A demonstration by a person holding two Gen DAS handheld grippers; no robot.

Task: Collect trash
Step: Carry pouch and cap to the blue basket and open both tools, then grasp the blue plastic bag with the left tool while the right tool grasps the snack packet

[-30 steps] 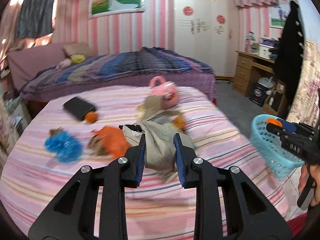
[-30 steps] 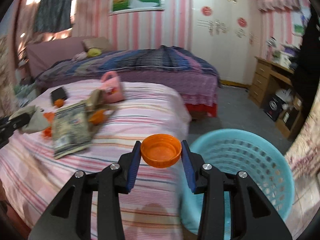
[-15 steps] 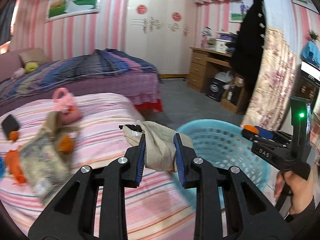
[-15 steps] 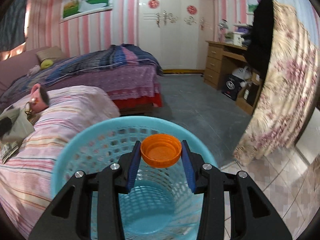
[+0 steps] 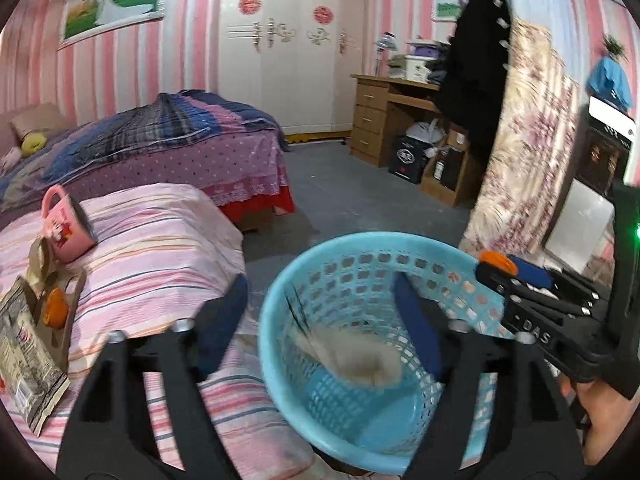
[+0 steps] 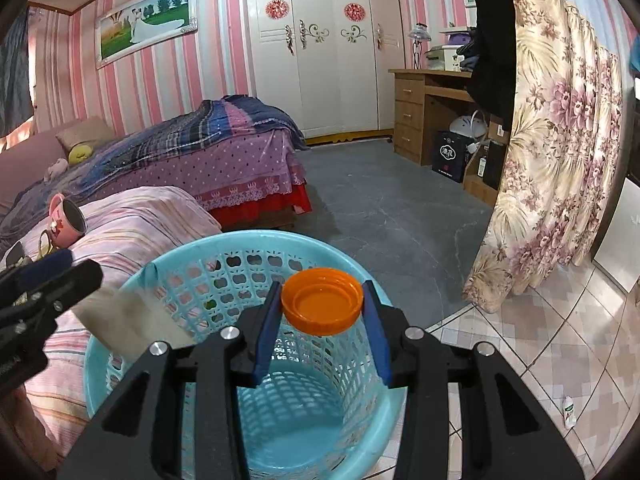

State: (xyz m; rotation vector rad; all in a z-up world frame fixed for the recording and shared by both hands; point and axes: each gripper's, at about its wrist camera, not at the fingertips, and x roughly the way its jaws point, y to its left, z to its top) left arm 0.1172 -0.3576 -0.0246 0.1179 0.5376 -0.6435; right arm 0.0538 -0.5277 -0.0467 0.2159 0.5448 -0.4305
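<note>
A blurred beige rag [image 5: 352, 354] drops inside the blue basket [image 5: 280, 300], freed by the just-spread left gripper [image 5: 320, 320] that earlier clamped it, while the right gripper [image 6: 322, 312] pinches an orange cap [image 6: 322, 300] over the basket.

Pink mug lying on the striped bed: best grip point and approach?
The pink mug lies tipped on its side on the striped bed, open mouth toward the right of both views, handle up on its far-left side. I'd come from above and close the fingers across the body near the rim, clear of the handle.
</note>
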